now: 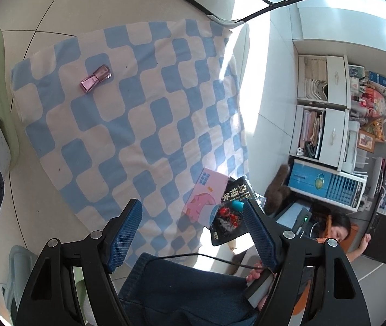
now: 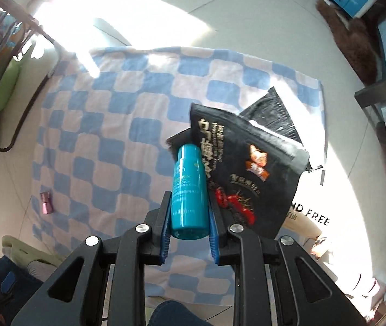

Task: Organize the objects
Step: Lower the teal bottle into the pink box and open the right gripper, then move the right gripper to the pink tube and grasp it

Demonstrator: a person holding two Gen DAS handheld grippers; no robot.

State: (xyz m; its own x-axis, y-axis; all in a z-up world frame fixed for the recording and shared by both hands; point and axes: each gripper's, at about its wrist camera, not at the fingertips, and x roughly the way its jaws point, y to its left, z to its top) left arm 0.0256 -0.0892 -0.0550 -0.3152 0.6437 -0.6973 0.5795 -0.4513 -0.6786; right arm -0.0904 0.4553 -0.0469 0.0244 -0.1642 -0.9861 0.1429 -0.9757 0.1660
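Right claw (image 2: pixel 188 217) pinches a teal bottle (image 2: pixel 190 187) by its lower body, pointing down over the checked cloth (image 2: pixel 97 135) on the floor. Grip sits near the base; the smooth bottle could pivot or slide out if swung.

Left claw (image 1: pixel 193 233) stands spread and empty above the cloth's near corner. A cable (image 1: pixel 206 258) crosses between its fingers and may snag.

Just beyond the bottle lies a black pouch (image 2: pixel 252 163) overlapping a second dark packet (image 2: pixel 274 114), with a pink box (image 1: pixel 206 198) touching it. Setting the bottle down there risks it rolling off the uneven pile.

Well apart, a pink bottle (image 1: pixel 96 78) lies on its side, free to roll.
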